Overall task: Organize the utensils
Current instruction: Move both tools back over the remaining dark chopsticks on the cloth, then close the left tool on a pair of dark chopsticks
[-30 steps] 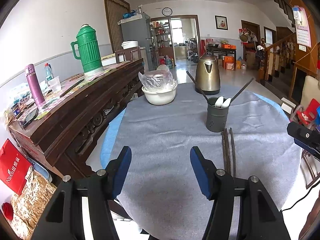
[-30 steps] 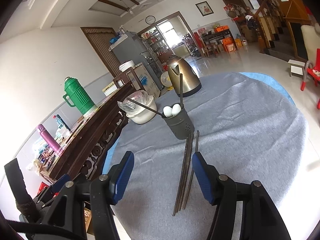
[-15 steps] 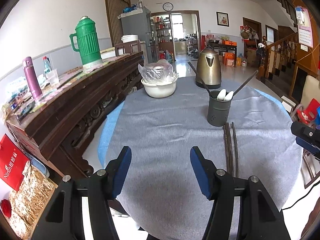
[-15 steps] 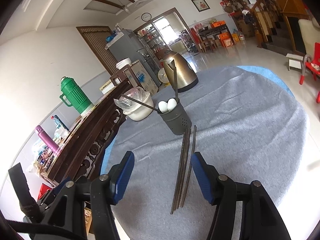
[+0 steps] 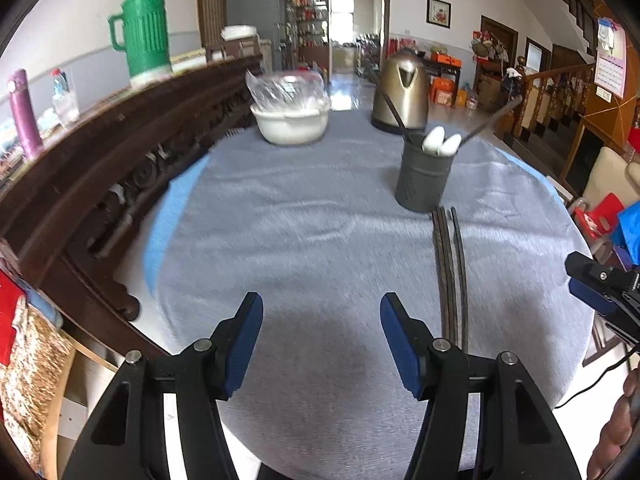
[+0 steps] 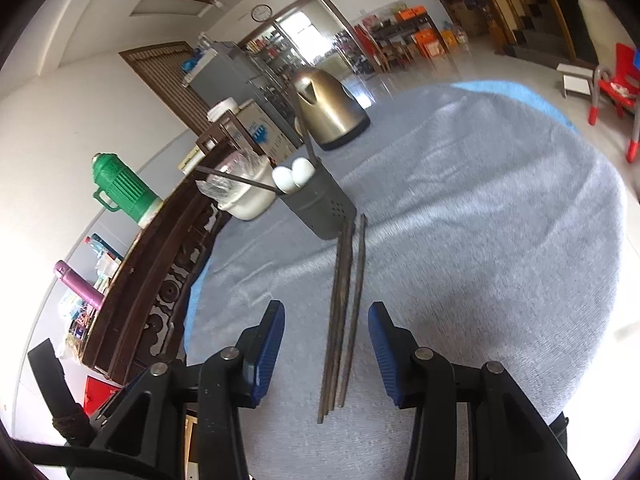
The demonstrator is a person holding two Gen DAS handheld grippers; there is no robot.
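Three chopsticks (image 6: pixel 345 300) lie loose on the surface (image 6: pixel 500 240) beside the holder (image 6: pixel 320 204), which has two already, the right gripper's (image 6: pixel 326 354) fingers closing around them, unpinched; left gripper (image 5: pixel 320 340) spread, empty.

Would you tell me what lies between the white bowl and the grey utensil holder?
Only bare grey cloth lies between the white bowl and the utensil holder, as the left wrist view shows.
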